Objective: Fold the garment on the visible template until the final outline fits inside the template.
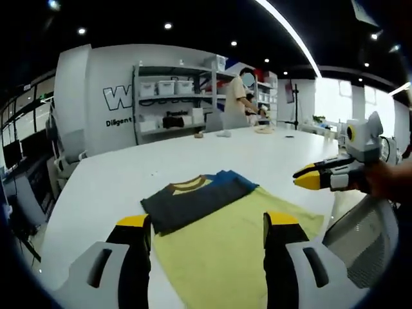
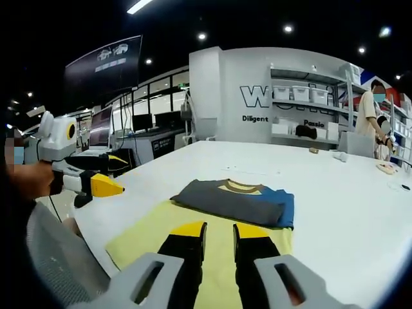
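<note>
A folded dark grey garment [image 1: 193, 201] with a blue side and a yellow collar lies across the far edge of the yellow-green template [image 1: 225, 254], partly over the white table. My left gripper [image 1: 207, 222] hovers above the template's near part with its jaws wide apart and nothing between them. The right gripper [image 1: 308, 176] comes in from the right, held off the table's edge. In the right gripper view the garment [image 2: 235, 201] lies beyond the template [image 2: 138, 238]. My right gripper [image 2: 219, 230] holds its jaws a narrow gap apart, empty. The left gripper [image 2: 103, 185] hangs at the left.
The white table [image 1: 129, 167] stretches far back with small items [image 1: 223, 133] near its end. A mesh chair back [image 1: 360, 241] stands close at the table's edge. Shelves with bins [image 1: 170, 90] and a standing person [image 1: 239, 96] are behind. Monitors [image 2: 129, 122] line a side desk.
</note>
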`<state>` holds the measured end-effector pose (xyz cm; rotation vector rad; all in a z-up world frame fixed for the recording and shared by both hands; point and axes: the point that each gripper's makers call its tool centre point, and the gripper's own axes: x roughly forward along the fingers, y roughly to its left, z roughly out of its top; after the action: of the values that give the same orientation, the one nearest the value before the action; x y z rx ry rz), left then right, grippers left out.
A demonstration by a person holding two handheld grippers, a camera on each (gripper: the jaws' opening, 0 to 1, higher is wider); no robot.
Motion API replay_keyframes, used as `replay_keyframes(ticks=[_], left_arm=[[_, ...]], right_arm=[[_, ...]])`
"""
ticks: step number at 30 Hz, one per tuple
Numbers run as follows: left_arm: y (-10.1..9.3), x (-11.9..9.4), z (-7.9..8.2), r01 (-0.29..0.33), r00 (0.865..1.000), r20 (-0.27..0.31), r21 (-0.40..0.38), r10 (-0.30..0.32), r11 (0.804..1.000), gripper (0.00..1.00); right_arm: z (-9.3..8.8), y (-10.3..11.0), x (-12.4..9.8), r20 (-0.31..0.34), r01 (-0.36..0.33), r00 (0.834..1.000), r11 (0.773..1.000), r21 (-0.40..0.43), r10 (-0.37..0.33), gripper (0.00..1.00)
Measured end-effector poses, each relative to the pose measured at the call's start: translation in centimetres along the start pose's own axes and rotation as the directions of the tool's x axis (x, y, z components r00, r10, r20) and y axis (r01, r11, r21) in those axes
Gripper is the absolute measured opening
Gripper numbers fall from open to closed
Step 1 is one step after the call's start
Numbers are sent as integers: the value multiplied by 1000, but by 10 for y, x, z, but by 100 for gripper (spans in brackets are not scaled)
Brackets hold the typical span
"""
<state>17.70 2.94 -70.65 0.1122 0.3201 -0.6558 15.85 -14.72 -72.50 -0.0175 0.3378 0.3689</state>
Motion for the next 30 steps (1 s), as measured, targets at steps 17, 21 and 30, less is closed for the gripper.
replay_keyframes(ticks=[17,21,30], left_arm=[[-5,-18,-22,21,998,-53,-49,-24,999,64],[-5,-19,-23,25,998,-56,-53,-28,998,64],[-7,-19,-27,44,996,-69,-77,-49,996,65]], right_arm=[[-9,-12,-5,-50,51,997,998,21,-50,61],[-6,-22,-10,-42,81,996,994,73,-78,73],[-6,-38,-22,-50,118,992,988,100,-114,81]])
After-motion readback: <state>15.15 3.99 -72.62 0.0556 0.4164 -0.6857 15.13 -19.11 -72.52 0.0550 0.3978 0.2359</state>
